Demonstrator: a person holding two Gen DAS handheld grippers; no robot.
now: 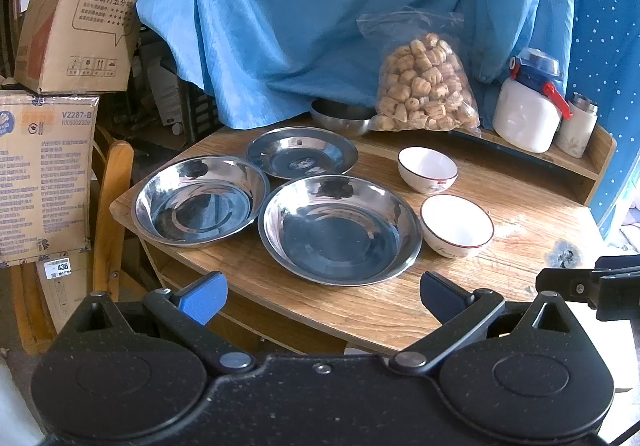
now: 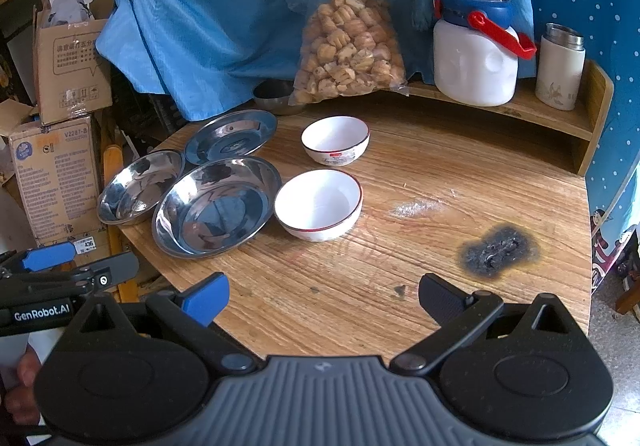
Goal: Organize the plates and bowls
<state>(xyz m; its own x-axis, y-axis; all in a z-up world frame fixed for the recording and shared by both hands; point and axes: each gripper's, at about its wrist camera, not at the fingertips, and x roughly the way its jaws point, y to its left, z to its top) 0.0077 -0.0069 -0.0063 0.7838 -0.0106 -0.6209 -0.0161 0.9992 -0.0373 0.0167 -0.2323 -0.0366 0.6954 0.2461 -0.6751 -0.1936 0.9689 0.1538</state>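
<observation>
The left gripper (image 1: 322, 298) hangs at the bottom of its own view with its jaws spread wide and nothing between them, over the near edge of the wooden table (image 1: 520, 230). The right gripper (image 2: 322, 300) is likewise wide open and empty at the bottom of its view, above bare wood just short of a black scorch mark (image 2: 498, 250) at lower right.

Just beyond the left gripper, at frame centre, lies the largest steel plate (image 1: 340, 230). To its left sits a second steel plate (image 1: 200, 199), and behind the two a smaller steel plate (image 1: 302, 157); the rims lie close together, though I cannot tell if they touch. Right of the big plate stands a white bowl with a red rim (image 1: 456, 226), just beside it, and behind that a white bowl with a dark rim (image 1: 427, 169), apart.

Further back, a steel bowl (image 1: 340, 117) sits under a blue cloth (image 1: 300, 13), beside a clear bag of snacks (image 1: 428, 85). At upper right a raised shelf (image 1: 576, 161) carries a white jug (image 1: 526, 113) and a flask (image 1: 578, 129). Cardboard boxes (image 1: 44, 173) fill the left.
</observation>
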